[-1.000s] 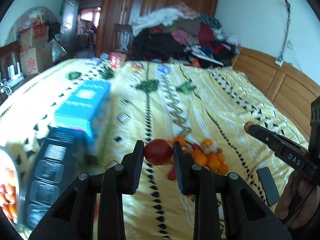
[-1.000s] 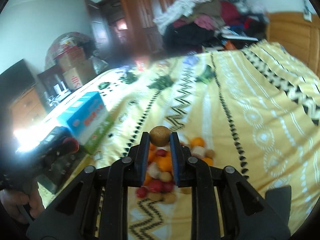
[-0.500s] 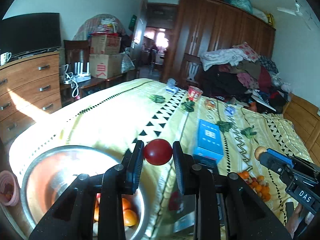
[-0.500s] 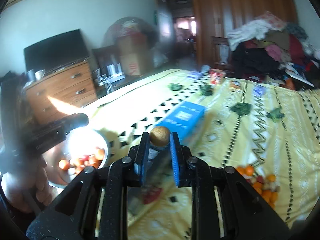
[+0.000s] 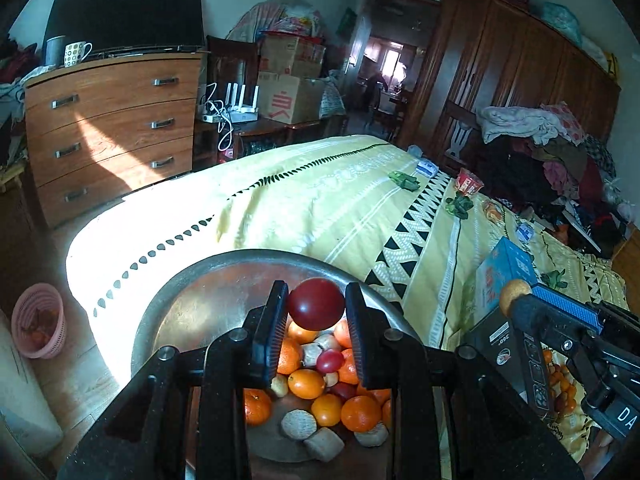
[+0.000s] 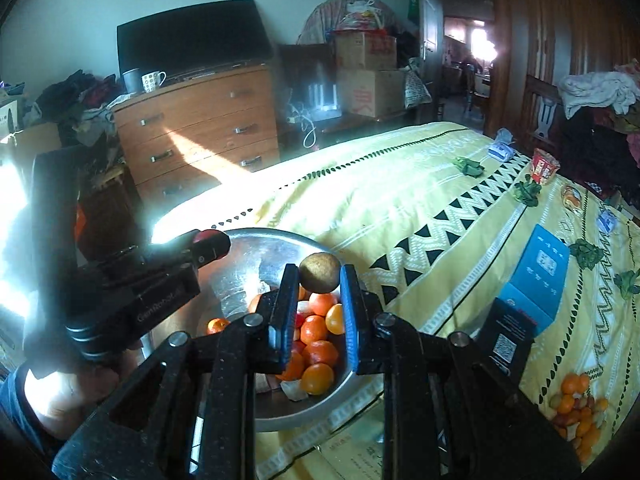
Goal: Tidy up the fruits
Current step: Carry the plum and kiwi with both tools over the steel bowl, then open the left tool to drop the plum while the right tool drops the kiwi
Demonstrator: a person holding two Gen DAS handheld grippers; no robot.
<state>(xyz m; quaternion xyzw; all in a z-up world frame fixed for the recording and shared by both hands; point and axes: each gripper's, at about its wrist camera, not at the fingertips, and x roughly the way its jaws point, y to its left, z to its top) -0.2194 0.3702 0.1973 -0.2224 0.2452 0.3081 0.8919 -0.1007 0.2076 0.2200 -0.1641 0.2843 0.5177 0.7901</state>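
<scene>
Two tongs each hold one fruit, and both hang over the same metal bowl (image 5: 176, 292). The left gripper (image 5: 316, 312) is squeezed shut on a round dark red fruit (image 5: 316, 309). The right gripper (image 6: 319, 285) is squeezed shut on a small brown fruit (image 6: 320, 278).

The thing that counts next is where the bowl lies from each fruit. In the left wrist view the bowl is right under the red fruit, at 6 o'clock, with the pile of oranges (image 5: 306, 384) below the tips. In the right wrist view the bowl (image 6: 256, 240) also sits below the brown fruit, more toward 7 o'clock. I think the left gripper is closer to the middle of the bowl, so it could let go first. Both fruits are round, so they have no long side to line up.

Some things are hard to see. The tong arms cover the near part of the bowl in both views. The pale lumps (image 5: 298, 424) among the oranges are hard to name. More fruit (image 6: 576, 412) lies on the yellow bed cover (image 6: 400, 184) at 4 o'clock, behind a black box (image 6: 506, 332) and a blue box (image 6: 540, 272). Bright sun washes out the left edge.
</scene>
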